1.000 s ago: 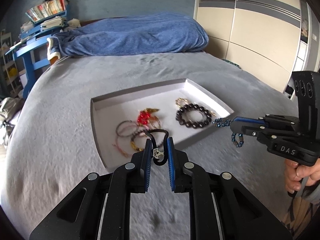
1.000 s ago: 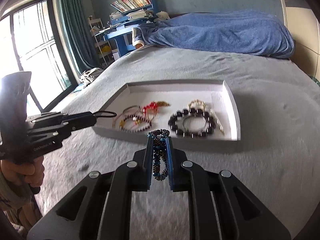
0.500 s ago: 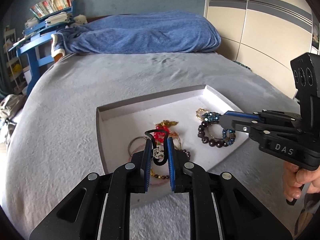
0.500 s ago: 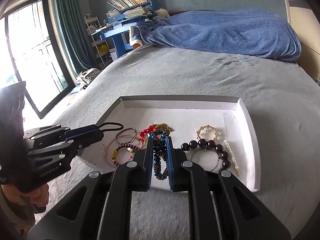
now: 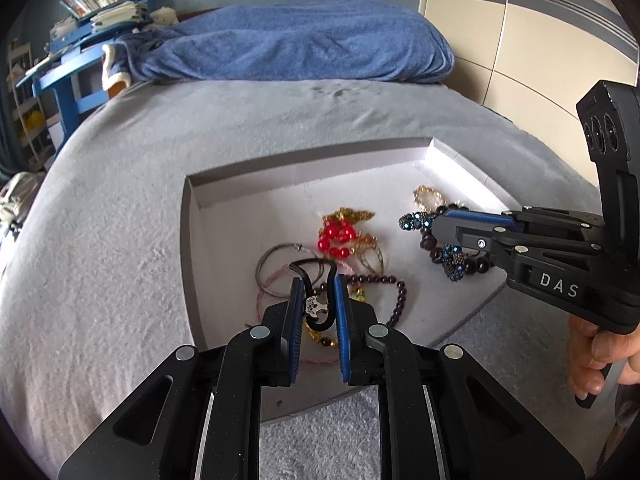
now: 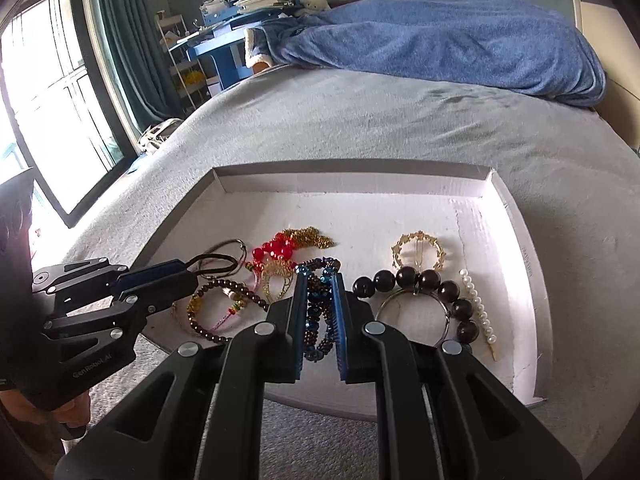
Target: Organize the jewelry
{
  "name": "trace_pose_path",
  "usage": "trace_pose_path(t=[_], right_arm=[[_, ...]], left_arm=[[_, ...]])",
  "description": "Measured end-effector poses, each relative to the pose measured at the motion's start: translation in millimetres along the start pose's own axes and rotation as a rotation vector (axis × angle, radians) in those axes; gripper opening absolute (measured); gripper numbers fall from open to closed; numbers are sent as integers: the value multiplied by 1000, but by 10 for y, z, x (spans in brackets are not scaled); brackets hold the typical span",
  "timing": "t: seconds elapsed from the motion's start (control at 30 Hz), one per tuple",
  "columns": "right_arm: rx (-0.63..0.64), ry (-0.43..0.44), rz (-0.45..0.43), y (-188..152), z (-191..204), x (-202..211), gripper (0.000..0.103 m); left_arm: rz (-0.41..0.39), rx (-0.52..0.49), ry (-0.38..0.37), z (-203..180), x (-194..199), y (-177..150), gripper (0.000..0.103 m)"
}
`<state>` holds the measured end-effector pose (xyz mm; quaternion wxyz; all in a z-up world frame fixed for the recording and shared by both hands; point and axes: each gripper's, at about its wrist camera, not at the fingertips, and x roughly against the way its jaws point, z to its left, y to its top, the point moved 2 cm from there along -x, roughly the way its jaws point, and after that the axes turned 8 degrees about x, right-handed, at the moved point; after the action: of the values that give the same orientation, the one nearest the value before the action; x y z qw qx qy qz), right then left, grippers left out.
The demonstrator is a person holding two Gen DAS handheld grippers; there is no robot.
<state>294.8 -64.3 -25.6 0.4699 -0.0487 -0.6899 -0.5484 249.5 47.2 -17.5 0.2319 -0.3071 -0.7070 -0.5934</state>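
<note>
A shallow white tray (image 5: 240, 188) (image 6: 492, 216) lies on the grey bed and holds several pieces of jewelry. My left gripper (image 5: 316, 284) is shut on a black cord bracelet (image 5: 316, 268) with a small silver charm, held over the tray's near left part; it also shows in the right wrist view (image 6: 212, 262). My right gripper (image 6: 318, 280) is shut on a blue beaded bracelet (image 6: 318, 312) (image 5: 416, 222), held over the tray's middle. In the tray lie a red bead piece (image 6: 276, 248), a dark large-bead bracelet (image 6: 432, 284), a gold ring-shaped clip (image 6: 418, 254) and a pearl clip (image 6: 478, 308).
A blue blanket (image 6: 440, 48) is heaped at the far end of the bed. A blue desk with books (image 6: 232, 4) stands behind it at the left, by a window with curtains. Wardrobe doors (image 5: 520, 40) stand to the right of the bed.
Both grippers have moved forward from the tray's near edge to over its inside, each still holding its bracelet. The tray now looks larger and closer in both views.
</note>
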Motion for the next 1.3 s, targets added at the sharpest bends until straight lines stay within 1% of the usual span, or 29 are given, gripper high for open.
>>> trace_pose_path(t=[0.17, 0.23, 0.3, 0.37, 0.4, 0.43, 0.47, 0.5, 0.53, 0.63, 0.67, 0.73, 0.77, 0.8, 0.83, 0.87, 0.93, 1.0, 1.2, 1.3], right_arm=[[8, -3, 18, -14, 31, -76, 12], [16, -10, 22, -10, 40, -88, 12], [21, -14, 11, -20, 49, -55, 14], [28, -21, 3, -31, 54, -17, 14], [33, -27, -2, -41, 51, 12, 17], [33, -27, -9, -53, 41, 43, 22], [30, -29, -18, -63, 33, 77, 26], [28, -32, -34, -72, 19, 121, 33], [27, -34, -47, -88, 8, 163, 39], [31, -45, -76, -149, -15, 278, 41], [30, -50, -86, -174, -25, 320, 42], [24, -58, -105, -208, -40, 396, 50], [22, -63, -117, -231, -42, 440, 53], [21, -71, -131, -266, -45, 493, 59], [24, -74, -138, -281, -40, 521, 64], [31, -78, -145, -310, -32, 554, 65], [43, -96, -155, -365, -12, 612, 73], [47, -107, -166, -418, -5, 671, 75], [28, -143, -203, -572, -45, 857, 87], [25, -160, -210, -652, -54, 953, 89]], left_arm=[[12, 6, 3, 3, -29, -52, 17], [7, 14, 2, 16, -8, -55, 24], [-7, 18, 12, 30, 26, -54, 36], [-18, 20, 14, 38, 69, -65, 40], [-21, 21, 15, 41, 86, -67, 45], [-25, 22, 17, 43, 105, -74, 49], [-33, 21, 18, 44, 127, -78, 56], [-42, 20, 15, 43, 156, -93, 61], [-46, 19, 13, 41, 173, -101, 63], [-60, 18, 14, 28, 232, -128, 73], [-71, 20, 15, 25, 263, -137, 78], [-88, 26, 13, 15, 309, -152, 81], [-96, 35, 8, 9, 340, -165, 85], [-104, 43, 6, 5, 365, -179, 89], [-111, 49, 4, -3, 388, -193, 90], [-119, 52, 1, -14, 417, -215, 90], [-127, 53, 2, -41, 456, -245, 91], [-139, 53, 8, -63, 501, -273, 92], [-182, 63, 35, -127, 640, -377, 94], [-203, 72, 44, -163, 713, -439, 95]])
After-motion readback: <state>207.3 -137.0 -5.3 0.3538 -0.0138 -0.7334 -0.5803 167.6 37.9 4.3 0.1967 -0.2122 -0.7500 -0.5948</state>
